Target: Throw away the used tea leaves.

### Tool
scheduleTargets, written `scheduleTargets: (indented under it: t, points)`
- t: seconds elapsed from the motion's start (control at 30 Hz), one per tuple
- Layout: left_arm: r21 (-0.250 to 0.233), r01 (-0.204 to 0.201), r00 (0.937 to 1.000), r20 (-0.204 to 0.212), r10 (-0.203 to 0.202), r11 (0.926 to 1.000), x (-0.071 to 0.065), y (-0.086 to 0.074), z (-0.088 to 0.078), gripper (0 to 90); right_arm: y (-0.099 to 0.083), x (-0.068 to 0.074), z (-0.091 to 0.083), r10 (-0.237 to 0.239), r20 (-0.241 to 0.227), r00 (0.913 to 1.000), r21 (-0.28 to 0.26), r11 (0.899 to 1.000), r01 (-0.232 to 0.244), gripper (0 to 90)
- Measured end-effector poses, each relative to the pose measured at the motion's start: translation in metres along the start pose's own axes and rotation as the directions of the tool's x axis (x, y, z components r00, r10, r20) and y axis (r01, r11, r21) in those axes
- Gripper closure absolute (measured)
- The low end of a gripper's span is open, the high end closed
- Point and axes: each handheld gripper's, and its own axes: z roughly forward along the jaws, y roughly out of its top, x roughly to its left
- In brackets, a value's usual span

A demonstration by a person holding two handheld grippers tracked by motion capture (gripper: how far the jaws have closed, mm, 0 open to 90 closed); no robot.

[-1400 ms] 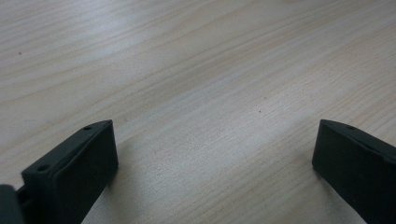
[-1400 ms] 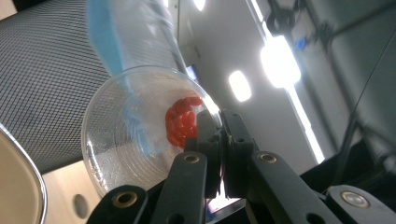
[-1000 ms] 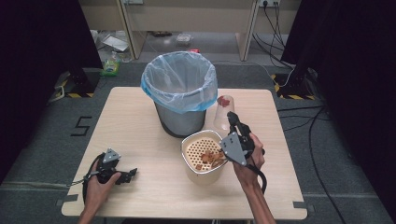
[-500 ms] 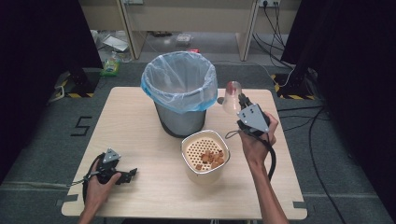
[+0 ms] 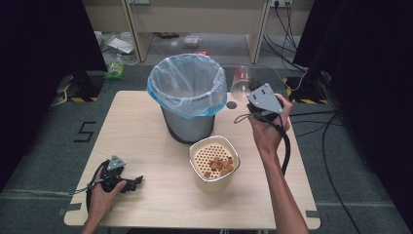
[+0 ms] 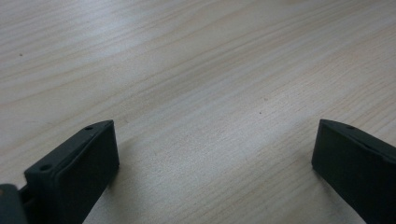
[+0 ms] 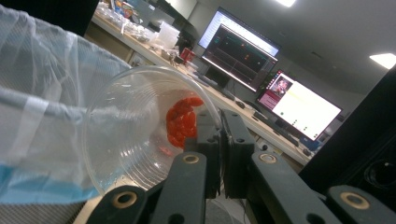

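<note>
Clear plastic cup [image 5: 241, 83] pinched by right gripper [image 5: 253, 100] fingers, raised beside bin [image 5: 187, 97], left gripper [image 5: 132, 183] fingers spread, resting on table [image 5: 146, 141]

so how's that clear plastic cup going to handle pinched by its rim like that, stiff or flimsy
Probably flimsy: the clear plastic cup looks thin-walled and ribbed, so its rim may flex where the right hand-held gripper pinches it. Likely light, with a little red residue inside. Held tilted near the bin, it could swing or slip if jolted.
</note>
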Motion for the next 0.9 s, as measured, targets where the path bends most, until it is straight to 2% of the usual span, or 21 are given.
scheduleTargets:
  t: [0.07,0.4,0.53,0.7,0.9]
  points:
    - [0.0,0.0,1.0,0.0,0.0,1.0,0.0,0.0,0.0,0.0,0.006,-0.001,0.004,0.013,-0.007,0.9999,-0.003,1.0,-0.013,87.5]
    - [-0.001,0.004,1.0,0.003,-0.004,1.0,0.0,0.0,0.0,0.0,0.032,-0.001,0.023,-0.004,-0.028,0.9996,-0.01,1.0,0.003,87.5]
    - [0.0,0.005,1.0,0.003,-0.005,1.0,0.0,0.0,0.0,0.0,0.042,0.001,0.03,-0.012,-0.05,0.9987,-0.014,1.0,0.011,87.4]
    - [0.0,0.004,1.0,0.003,-0.004,1.0,0.0,0.0,0.0,0.0,0.053,0.012,0.045,-0.017,-0.101,0.9947,-0.012,1.0,0.016,87.5]
    - [0.0,0.004,1.0,0.003,-0.004,1.0,0.0,0.0,0.0,0.0,0.065,0.039,0.068,-0.031,-0.163,0.9861,0.004,0.999,0.032,87.4]
